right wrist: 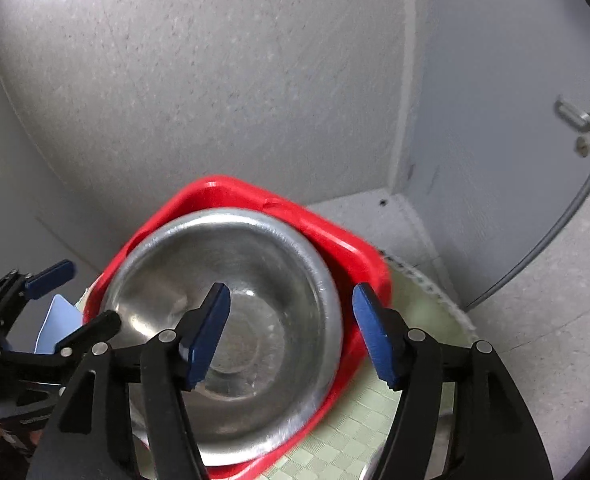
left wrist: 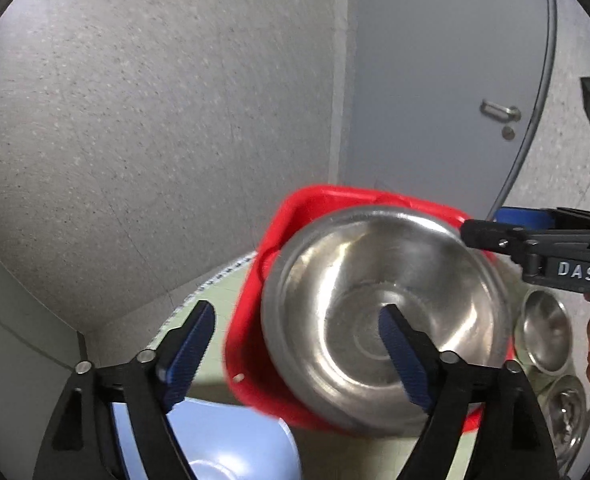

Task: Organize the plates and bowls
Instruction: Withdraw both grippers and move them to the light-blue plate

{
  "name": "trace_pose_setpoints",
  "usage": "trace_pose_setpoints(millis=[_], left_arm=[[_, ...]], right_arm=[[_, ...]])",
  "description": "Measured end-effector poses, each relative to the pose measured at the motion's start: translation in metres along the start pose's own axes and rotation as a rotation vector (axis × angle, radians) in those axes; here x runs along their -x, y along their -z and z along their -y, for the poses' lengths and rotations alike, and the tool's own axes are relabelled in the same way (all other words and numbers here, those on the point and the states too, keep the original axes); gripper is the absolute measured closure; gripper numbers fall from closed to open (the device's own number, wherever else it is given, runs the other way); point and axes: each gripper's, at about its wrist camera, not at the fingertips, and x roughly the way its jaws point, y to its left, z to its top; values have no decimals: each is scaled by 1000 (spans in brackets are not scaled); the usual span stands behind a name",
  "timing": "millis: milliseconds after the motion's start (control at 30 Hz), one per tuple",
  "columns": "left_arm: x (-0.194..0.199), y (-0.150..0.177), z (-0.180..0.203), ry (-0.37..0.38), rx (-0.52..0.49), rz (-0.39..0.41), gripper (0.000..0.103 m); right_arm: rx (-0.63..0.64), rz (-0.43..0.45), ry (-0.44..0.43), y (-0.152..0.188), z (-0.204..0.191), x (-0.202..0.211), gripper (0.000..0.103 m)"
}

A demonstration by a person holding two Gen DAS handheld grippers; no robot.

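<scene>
A large steel bowl [left wrist: 387,320] sits inside a red square basin [left wrist: 255,312] on a round table. It shows in the right wrist view too, the bowl [right wrist: 255,300] in the red basin [right wrist: 335,248]. My left gripper [left wrist: 299,344] is open, its right finger over the bowl and its left finger left of the basin. My right gripper [right wrist: 291,332] is open, with its left finger over the bowl and its right finger outside the basin's right side. A light blue plate [left wrist: 231,444] lies below my left gripper.
Two small steel bowls [left wrist: 547,332] [left wrist: 567,412] lie to the right of the basin. The table has a green checked cover [right wrist: 351,428]. A grey wall and a grey door [left wrist: 447,80] stand behind the table.
</scene>
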Motion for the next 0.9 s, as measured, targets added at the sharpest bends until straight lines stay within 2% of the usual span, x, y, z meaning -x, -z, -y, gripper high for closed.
trace_pose_setpoints(millis=[67, 200, 400, 667, 900], left_arm=[[16, 3, -8, 1, 17, 27, 11], [51, 20, -30, -12, 55, 74, 8], [91, 60, -64, -80, 100, 100, 6], [121, 122, -100, -118, 179, 45, 6], [112, 170, -116, -127, 234, -56, 6]], right_arm=[[-1, 31, 0, 1, -8, 18, 35], [13, 95, -25, 9, -38, 54, 29], [19, 76, -128, 37, -103, 69, 29], [37, -15, -159, 79, -163, 55, 29], [37, -88, -145, 113, -185, 40, 29]])
